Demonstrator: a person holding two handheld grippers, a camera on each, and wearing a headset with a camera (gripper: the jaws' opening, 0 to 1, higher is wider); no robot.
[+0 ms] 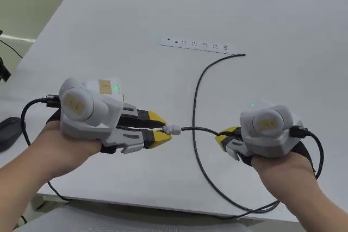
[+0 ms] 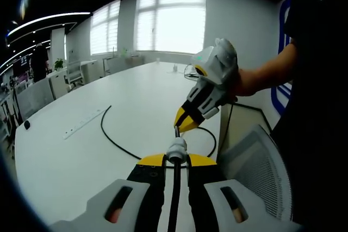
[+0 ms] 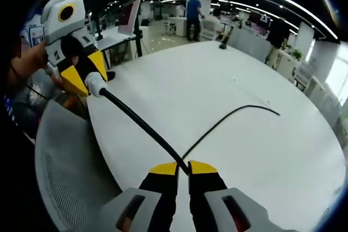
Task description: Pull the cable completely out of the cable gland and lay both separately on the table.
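The left gripper [image 1: 164, 128] is clamped on the white cable gland [image 1: 172, 129]. The right gripper [image 1: 223, 136] is pinched tight on the black cable [image 1: 194, 91] beside it. Both are on the near side of the power strip [image 1: 198, 45] on the counter [image 1: 283, 42]. The cable's near loop dips past the counter edge. The left gripper view shows cable running back between its jaws, which the head view hides.
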